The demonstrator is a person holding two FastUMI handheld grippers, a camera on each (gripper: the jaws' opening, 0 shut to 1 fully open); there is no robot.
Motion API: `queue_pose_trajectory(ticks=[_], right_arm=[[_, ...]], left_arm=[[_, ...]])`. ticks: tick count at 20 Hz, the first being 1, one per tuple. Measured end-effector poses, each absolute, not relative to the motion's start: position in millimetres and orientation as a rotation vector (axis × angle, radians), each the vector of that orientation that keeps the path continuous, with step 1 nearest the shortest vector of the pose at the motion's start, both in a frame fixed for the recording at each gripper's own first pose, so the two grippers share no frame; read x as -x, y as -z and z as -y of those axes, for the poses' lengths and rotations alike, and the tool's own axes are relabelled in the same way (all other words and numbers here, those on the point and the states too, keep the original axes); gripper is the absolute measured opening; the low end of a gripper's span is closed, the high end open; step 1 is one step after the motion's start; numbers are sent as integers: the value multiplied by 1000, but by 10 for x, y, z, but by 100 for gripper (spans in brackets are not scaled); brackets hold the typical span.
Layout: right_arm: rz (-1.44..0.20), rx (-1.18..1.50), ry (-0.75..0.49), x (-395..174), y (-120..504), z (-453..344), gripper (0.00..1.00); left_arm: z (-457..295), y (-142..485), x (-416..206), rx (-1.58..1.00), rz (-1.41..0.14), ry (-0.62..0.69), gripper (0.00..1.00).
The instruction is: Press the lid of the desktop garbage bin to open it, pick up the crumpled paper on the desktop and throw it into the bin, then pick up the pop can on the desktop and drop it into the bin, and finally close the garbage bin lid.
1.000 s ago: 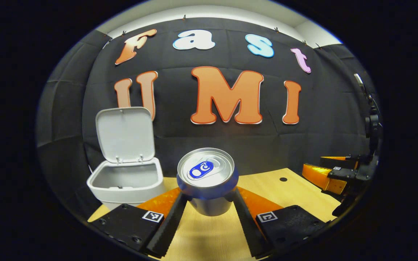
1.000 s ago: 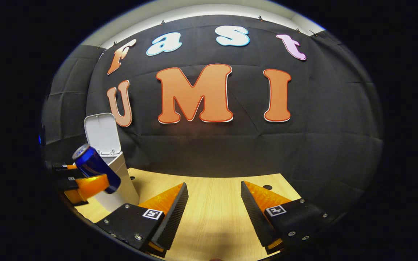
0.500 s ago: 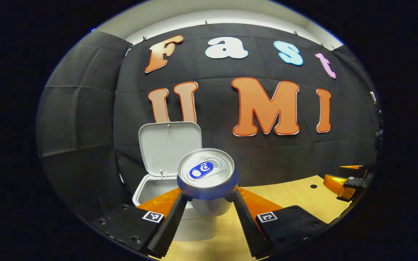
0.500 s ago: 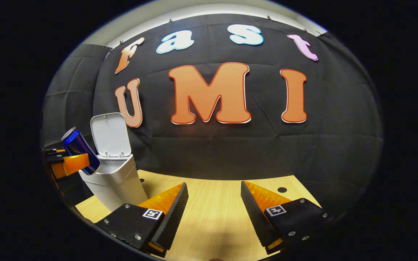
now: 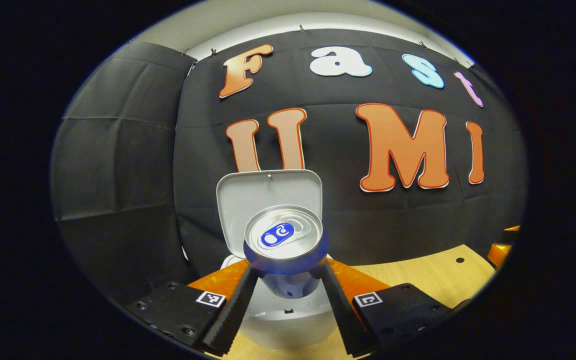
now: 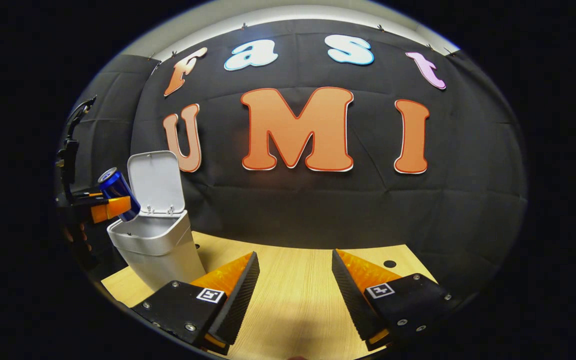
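My left gripper [image 5: 286, 272] is shut on a blue pop can [image 5: 284, 242], whose silver top faces the camera. Right behind and below the can stands the white garbage bin [image 5: 288, 325], its lid [image 5: 268, 192] raised upright. In the right gripper view the same can [image 6: 118, 192] hangs tilted over the bin's near-left rim [image 6: 148, 235], held by the left gripper [image 6: 105, 207]; the lid [image 6: 155, 182] stands open. My right gripper [image 6: 295, 267] is open over the wooden desktop [image 6: 293, 300], nothing between its fingers. The crumpled paper is hidden from me.
The light wooden desktop [image 5: 418, 275] has small dark holes [image 6: 389, 263]. The black cloth wall rises directly behind the bin. A hand [image 6: 75, 232] holds the left gripper at the far left of the right gripper view.
My left gripper has carried the can leftward and up until it sits over the bin's opening. The right gripper stays open and has hardly moved.
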State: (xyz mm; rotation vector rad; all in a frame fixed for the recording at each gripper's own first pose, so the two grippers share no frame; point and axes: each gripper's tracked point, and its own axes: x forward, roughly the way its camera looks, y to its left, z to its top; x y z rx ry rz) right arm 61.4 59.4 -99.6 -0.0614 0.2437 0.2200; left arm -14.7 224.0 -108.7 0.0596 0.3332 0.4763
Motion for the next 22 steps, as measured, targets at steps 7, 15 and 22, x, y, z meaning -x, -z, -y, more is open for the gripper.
queue_pose_trajectory(ticks=[7,15,22], right_arm=[[-244,76,-204,-583,969,-565,88],[-250,79,-181,-479,996,-423,88],[-249,79,-165,-437,981,-325,88]], left_arm=[[-2404,1306,-128,-42,-337,-480,78],[-2533,1704,-151,-19,-375,-497,78],[-2525,1697,-142,-13,-350,-512,84]])
